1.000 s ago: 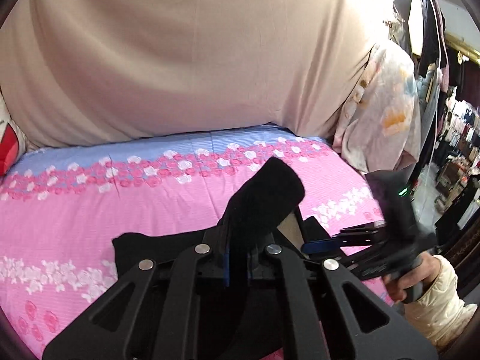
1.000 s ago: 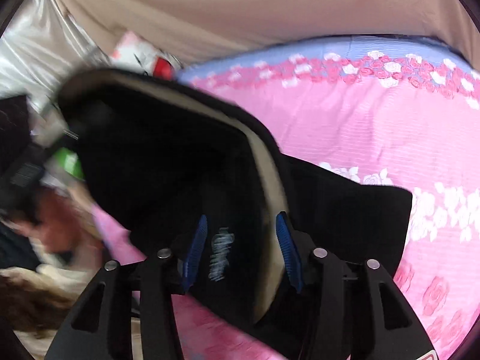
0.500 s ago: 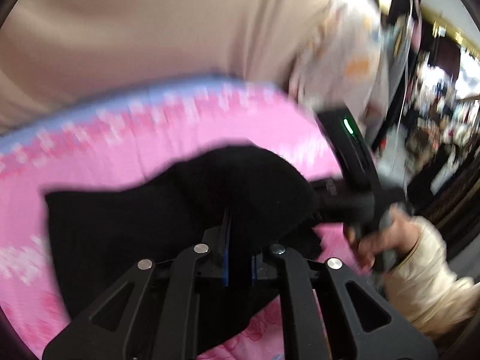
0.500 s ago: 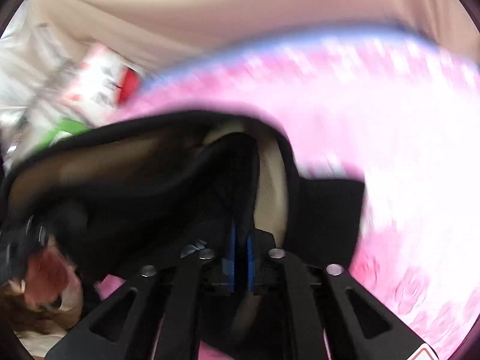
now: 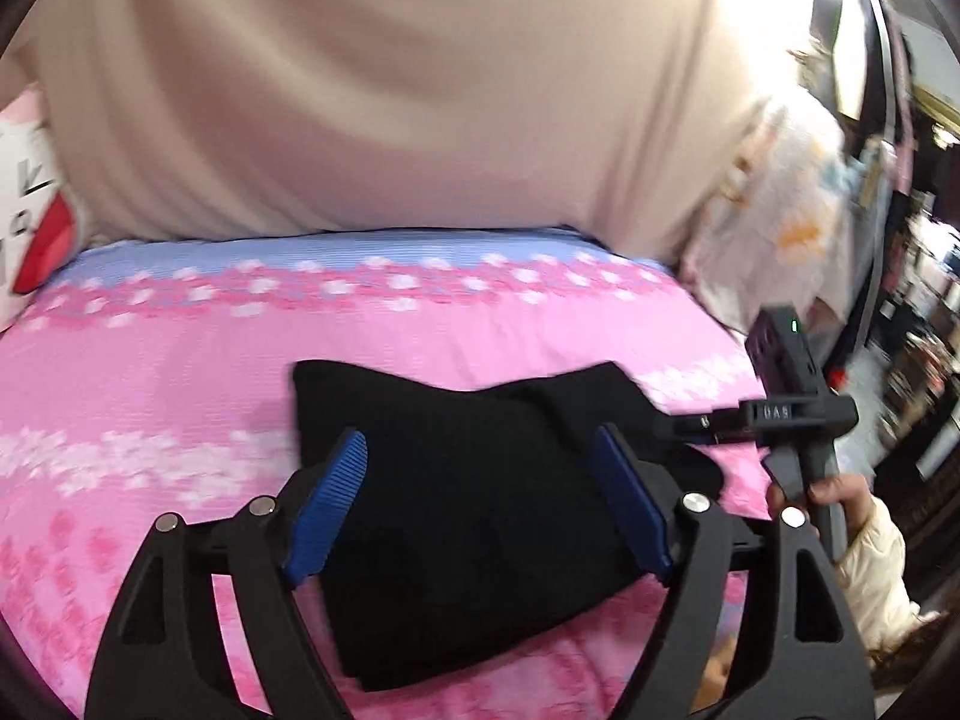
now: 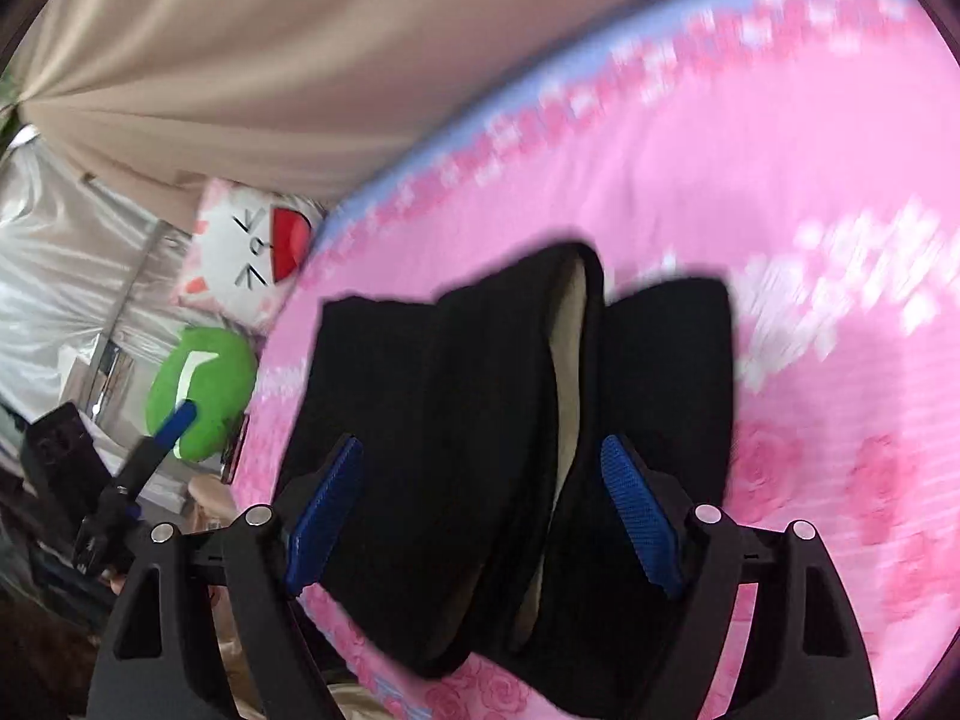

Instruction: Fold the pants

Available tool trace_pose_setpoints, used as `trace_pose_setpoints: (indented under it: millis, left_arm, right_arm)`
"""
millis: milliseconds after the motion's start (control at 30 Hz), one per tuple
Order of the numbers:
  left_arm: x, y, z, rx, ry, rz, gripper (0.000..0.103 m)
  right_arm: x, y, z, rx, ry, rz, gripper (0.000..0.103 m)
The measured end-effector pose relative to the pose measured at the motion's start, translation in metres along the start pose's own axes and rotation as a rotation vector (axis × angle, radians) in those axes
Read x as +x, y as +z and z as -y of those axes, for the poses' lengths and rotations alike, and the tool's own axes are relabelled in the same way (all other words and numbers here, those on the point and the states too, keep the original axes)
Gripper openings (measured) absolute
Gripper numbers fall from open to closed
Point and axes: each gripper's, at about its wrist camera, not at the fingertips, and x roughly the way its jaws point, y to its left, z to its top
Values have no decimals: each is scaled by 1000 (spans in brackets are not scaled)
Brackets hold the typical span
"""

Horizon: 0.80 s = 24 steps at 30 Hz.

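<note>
The black pants (image 5: pixel 474 498) lie folded into a thick bundle on the pink flowered bed sheet (image 5: pixel 180 372). My left gripper (image 5: pixel 480 444) hovers just over the bundle with its jaws opening wide, blue pads clear of the cloth. In the right wrist view the pants (image 6: pixel 480 450) show a pale lining along one fold, and my right gripper (image 6: pixel 486 450) also has its jaws opening, the cloth lying below and between them without being pinched. The right gripper's body (image 5: pixel 792 414) and a hand in a cream sleeve (image 5: pixel 864 546) appear at the bundle's right end.
A beige curtain (image 5: pixel 390 90) hangs behind the bed. A white and red cushion (image 6: pixel 252 252) and a green cushion (image 6: pixel 204 390) sit at the bed's left side. Hanging clothes (image 5: pixel 774 210) and shop racks stand to the right. The sheet's blue band (image 5: pixel 360 249) marks the far edge.
Both grippers were shut on raised black cloth; now both have let go and stand open. The pants have dropped flat onto the sheet as a folded bundle.
</note>
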Motion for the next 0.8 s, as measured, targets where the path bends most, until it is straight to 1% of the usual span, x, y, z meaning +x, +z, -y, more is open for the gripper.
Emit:
trace_pose_setpoints:
  millis: [33,67,100,167,200,233,267,300,333,367,400,433,467,500,533,567,600,633,667,700,767,800]
  left_arm:
    - [2,-2,-6,-17,31,-10,76]
    - [5,-3,-12,-31,50,-25,76]
    - [10,-7,-15,-41,63,-43,76]
    - [22,-15,-21,-56,80,-85,76]
    - [28,-19,-22,-65,83,-101,76]
    - [30,-21,-21,-69,80,-108,75]
    - [31,-23,-19,-64,73,-111,75]
    - [29,-25,-16,-58,73,-109,76]
    - [28,-27,-11,-47,74,-103,76]
    - [30,-30,-9,-33,82,-102,76]
    - [34,-33,-6,-18,99,-108,76]
    - [42,-38,-3,-3,125,-126,76]
    - [48,-43,-1,7,138,-144,76]
    - [57,-48,0,13,150,-168,76]
    - [67,-55,-1,6,160,-198,76]
    - [71,-58,-2,1,174,-208,76]
    - [73,-60,-3,-6,189,-215,76]
    - [73,-60,-5,-13,193,-216,76]
    - [71,-59,-5,-15,192,-211,76]
    - [70,-57,-5,-12,195,-206,76]
    - [74,-55,-5,7,233,-214,76]
    - [76,-55,-5,11,248,-221,76]
  right_arm:
    - [4,-1,0,9,2,-8,81]
    - [10,-6,-4,-18,-36,3,81]
    - [11,-10,-11,-52,-64,15,78]
    - [18,-15,-24,-121,-149,29,36]
    - [21,-17,-28,-129,-146,18,32]
    - [19,-17,-32,-139,-143,30,11]
    - [10,-21,-46,-193,-154,56,11]
    - [0,-22,-55,-216,-162,83,11]
    - [-17,-25,-65,-240,-165,132,11]
    - [-27,-26,-66,-251,-182,155,11]
    - [-33,-27,-63,-256,-230,174,11]
    - [-32,-27,-51,-239,-309,172,12]
    - [-26,-28,-38,-225,-370,152,14]
    - [-13,-29,-22,-215,-437,107,20]
    - [-5,-31,-12,-211,-435,92,21]
    - [-14,-32,-8,-175,-381,137,21]
    - [-22,-30,-10,-131,-362,142,22]
    - [-33,-28,-17,-121,-370,177,27]
    - [-48,-27,-36,-167,-381,260,28]
    - [-56,-25,-51,-204,-364,293,28]
    - [-56,-17,-71,-239,-288,297,28]
    - [-46,-10,-82,-272,-234,269,26]
